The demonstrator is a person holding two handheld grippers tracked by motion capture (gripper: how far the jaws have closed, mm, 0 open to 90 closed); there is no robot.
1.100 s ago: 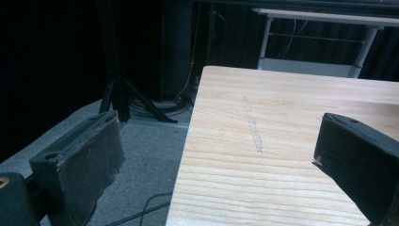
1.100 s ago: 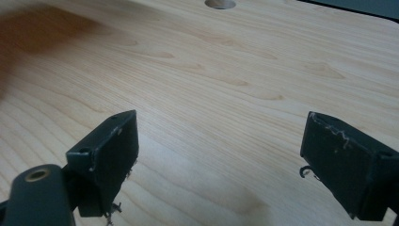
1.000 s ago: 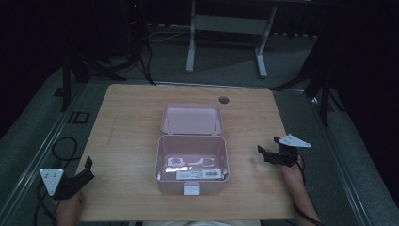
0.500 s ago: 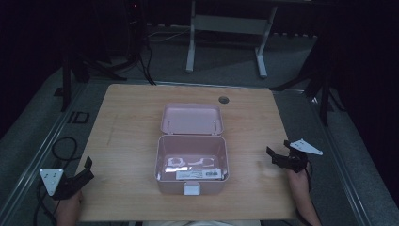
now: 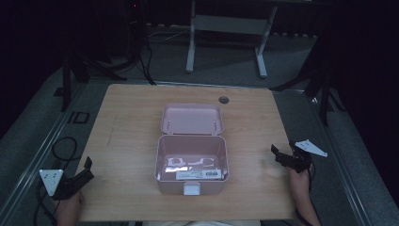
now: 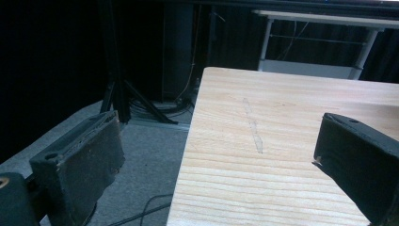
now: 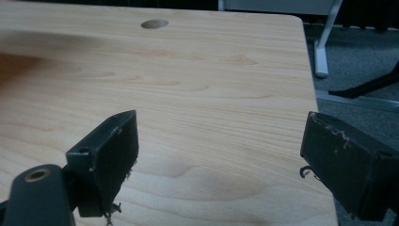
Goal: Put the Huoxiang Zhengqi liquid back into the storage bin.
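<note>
box: pink plastic, sitting mid-table, lid lying open behind it, white items and a label strip inside
left gripper: jaws apart, empty, hovering off the table corner left of box, likely parked
right gripper: jaws spread, empty, hanging over the table edge right of box, likely waiting

The white strip label lying inside the open pale pink plastic box carries print too small to read; the dark floor mark beside the table looks like "ID"
</note>
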